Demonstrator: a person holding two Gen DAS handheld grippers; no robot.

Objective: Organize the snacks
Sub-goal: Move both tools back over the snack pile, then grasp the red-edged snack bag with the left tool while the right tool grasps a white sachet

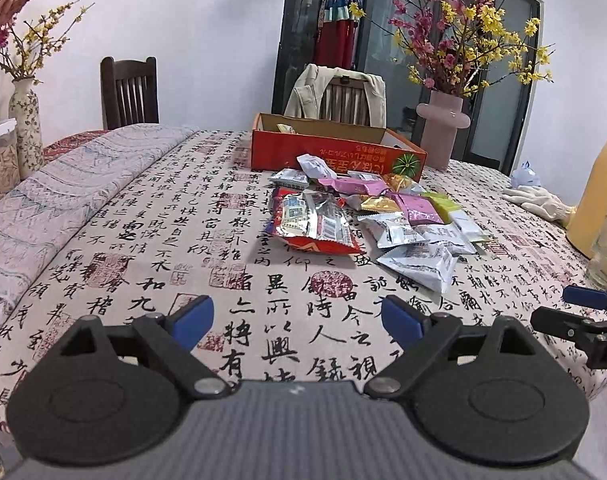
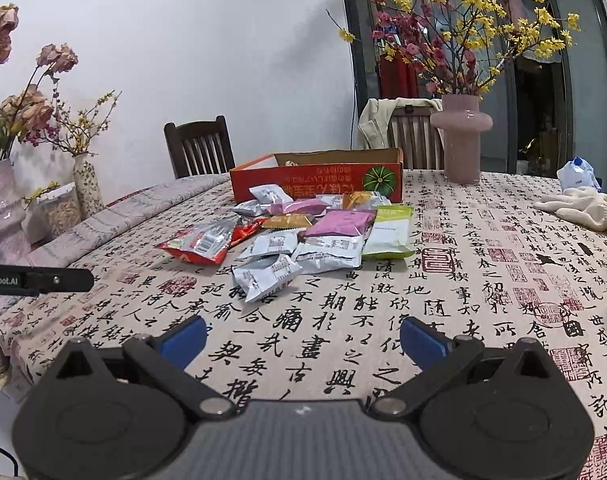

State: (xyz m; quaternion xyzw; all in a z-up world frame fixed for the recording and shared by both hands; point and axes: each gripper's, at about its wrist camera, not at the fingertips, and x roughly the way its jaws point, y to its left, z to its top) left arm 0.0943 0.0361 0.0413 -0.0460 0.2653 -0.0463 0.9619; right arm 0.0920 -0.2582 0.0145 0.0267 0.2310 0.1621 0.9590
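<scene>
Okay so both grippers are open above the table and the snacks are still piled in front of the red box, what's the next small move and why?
Probably ease the right gripper forward and down onto the nearest silver packet. Both grippers are open and empty, that packet lies at the pile's near edge, apart from the red bag, and the red box behind the pile looks nearly empty. The left gripper can wait.

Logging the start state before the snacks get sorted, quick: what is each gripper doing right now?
Left gripper: open, holding nothing, above the tablecloth.
Right gripper: open, holding nothing, short of the snack pile.
</scene>
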